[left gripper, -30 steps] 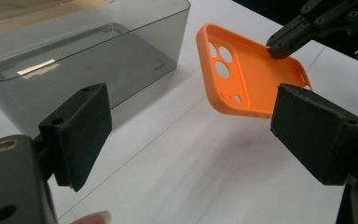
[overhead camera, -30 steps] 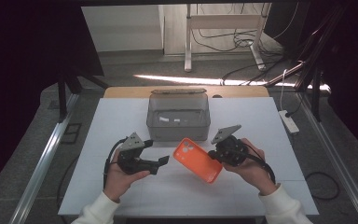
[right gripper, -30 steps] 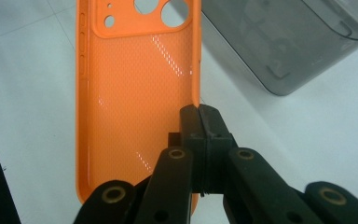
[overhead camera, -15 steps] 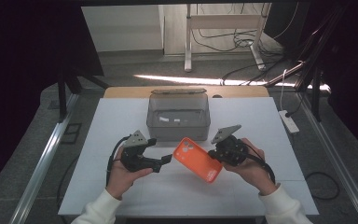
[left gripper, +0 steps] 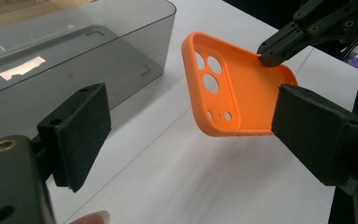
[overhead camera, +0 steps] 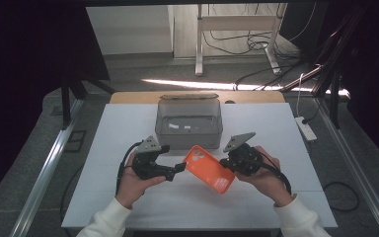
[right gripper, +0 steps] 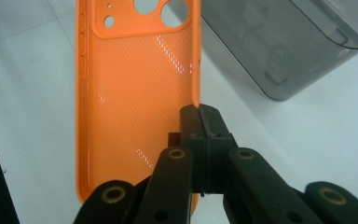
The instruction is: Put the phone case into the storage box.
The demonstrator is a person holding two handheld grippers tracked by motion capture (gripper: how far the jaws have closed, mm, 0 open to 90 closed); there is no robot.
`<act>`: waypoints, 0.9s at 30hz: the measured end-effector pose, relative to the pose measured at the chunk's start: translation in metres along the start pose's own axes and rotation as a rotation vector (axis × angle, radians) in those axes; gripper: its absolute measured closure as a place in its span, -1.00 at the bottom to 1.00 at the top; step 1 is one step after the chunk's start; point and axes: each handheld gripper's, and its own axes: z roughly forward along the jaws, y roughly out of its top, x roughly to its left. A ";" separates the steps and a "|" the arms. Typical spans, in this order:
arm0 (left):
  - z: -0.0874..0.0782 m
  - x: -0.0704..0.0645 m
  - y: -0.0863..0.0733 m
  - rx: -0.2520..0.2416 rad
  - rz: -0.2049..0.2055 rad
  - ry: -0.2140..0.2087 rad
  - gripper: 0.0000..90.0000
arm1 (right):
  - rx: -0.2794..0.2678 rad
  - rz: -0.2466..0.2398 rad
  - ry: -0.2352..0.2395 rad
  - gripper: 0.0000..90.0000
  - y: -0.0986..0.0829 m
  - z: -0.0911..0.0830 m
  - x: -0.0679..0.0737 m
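Presently the orange phone case (overhead camera: pixel 209 169) is held off the table (overhead camera: pixel 286 133) by the right hand-held gripper (overhead camera: pixel 231 163), clamped on one long edge. Its long axis runs from ten to four o'clock; the left hand-held gripper (overhead camera: pixel 182 167), jaws spread, lies just at nine o'clock of its camera-hole end.

Phone case (overhead camera: pixel 209 169) before bin (overhead camera: pixel 189 122)

Phone case (overhead camera: pixel 209 168): bright orange, fine dotted texture inside. Box (overhead camera: pixel 189 124): smoky translucent grey. Table (overhead camera: pixel 108 143): plain white. Both grippers (overhead camera: pixel 178 168) (overhead camera: pixel 225 162): matte black, grey top plates.
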 end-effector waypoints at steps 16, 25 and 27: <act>0.014 0.000 0.005 0.020 -0.001 -0.049 -0.72 | -0.004 -0.008 0.003 1.00 0.001 0.000 0.002; 0.019 0.001 0.008 0.038 0.006 -0.065 -0.70 | -0.003 -0.013 0.005 1.00 0.001 0.001 0.003; 0.022 0.002 0.009 0.045 -0.001 -0.071 -0.68 | 0.000 -0.008 0.010 1.00 0.002 0.001 0.004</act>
